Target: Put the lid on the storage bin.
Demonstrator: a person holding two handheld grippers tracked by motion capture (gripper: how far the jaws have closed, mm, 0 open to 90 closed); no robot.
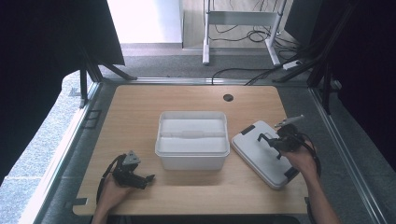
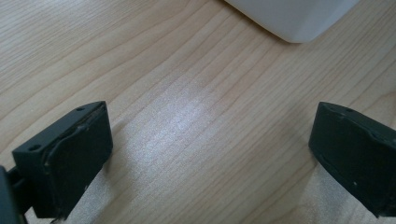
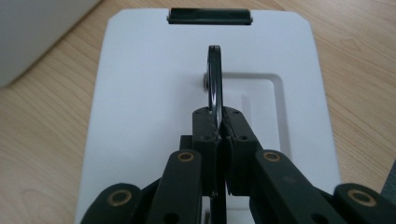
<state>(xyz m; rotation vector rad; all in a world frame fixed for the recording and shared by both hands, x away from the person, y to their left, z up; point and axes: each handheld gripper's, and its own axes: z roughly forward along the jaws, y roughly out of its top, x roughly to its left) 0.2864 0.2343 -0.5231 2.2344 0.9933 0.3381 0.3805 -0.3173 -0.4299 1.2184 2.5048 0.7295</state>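
One white plastic tub (image 1: 192, 140) sat mid-bench, one flat white lid (image 1: 261, 154) near the right edge. The right gripper (image 3: 217, 122) had its fingers clamped on the lid's thin black handle (image 3: 214, 79). The left gripper (image 2: 210, 154) rested with fingers apart.

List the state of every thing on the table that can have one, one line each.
White storage box: open, lid off, upright at the table's middle.
White lid: off the box, lying flat on the table to its right.
Lid handle: raised upright, pinched between the right gripper's jaws.
Black lid latch: at the lid's far edge, fastened to nothing.
Right gripper: shut on the handle.
Left gripper: open, nothing between its jaws, over bare table.
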